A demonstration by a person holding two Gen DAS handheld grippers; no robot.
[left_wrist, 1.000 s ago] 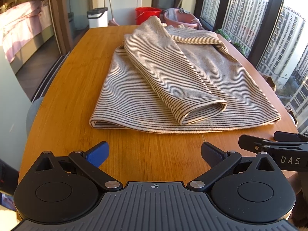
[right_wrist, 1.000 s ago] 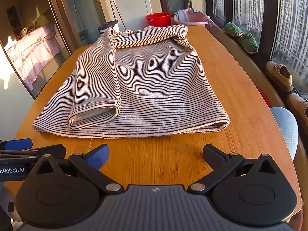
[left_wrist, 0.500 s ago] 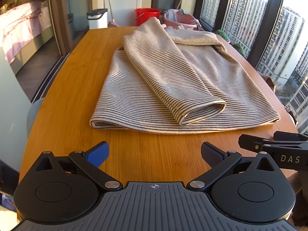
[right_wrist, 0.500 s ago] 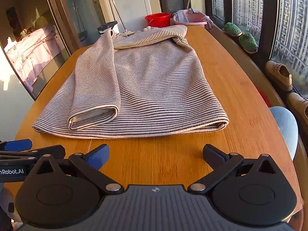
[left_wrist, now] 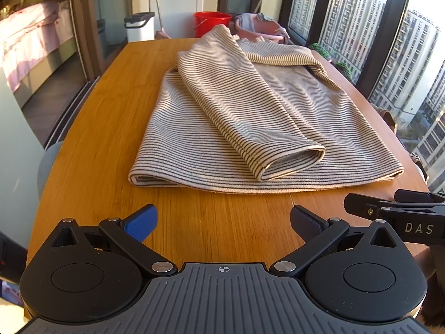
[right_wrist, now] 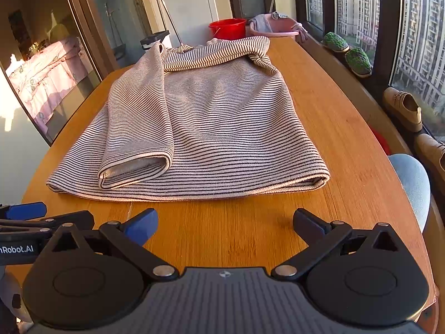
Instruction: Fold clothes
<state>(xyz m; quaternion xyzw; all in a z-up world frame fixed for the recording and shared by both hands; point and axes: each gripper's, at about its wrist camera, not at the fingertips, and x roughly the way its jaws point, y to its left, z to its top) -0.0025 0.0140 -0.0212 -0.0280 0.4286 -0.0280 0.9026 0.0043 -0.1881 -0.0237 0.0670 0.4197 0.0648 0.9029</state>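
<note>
Left wrist view: left gripper (left_wrist: 224, 222) hovers over the bare near edge of the wooden table (left_wrist: 91, 128), fingers spread wide, nothing between them. Striped sweater (left_wrist: 319, 128) lies flat mid-table, long axis running away from the camera, hem nearest, neck end far. One sleeve (left_wrist: 244, 111) is folded diagonally across the body, cuff pointing toward the near right. Red bucket (left_wrist: 212, 22) beyond the far edge.

Right wrist view: right gripper (right_wrist: 225, 224) likewise wide apart and empty, short of the hem. Sweater (right_wrist: 236, 128) extends lengthwise away; sleeve (right_wrist: 139, 117) on its left half, cuff opening facing the camera. Left gripper's fingertips (right_wrist: 26, 211) enter at left edge.
</note>
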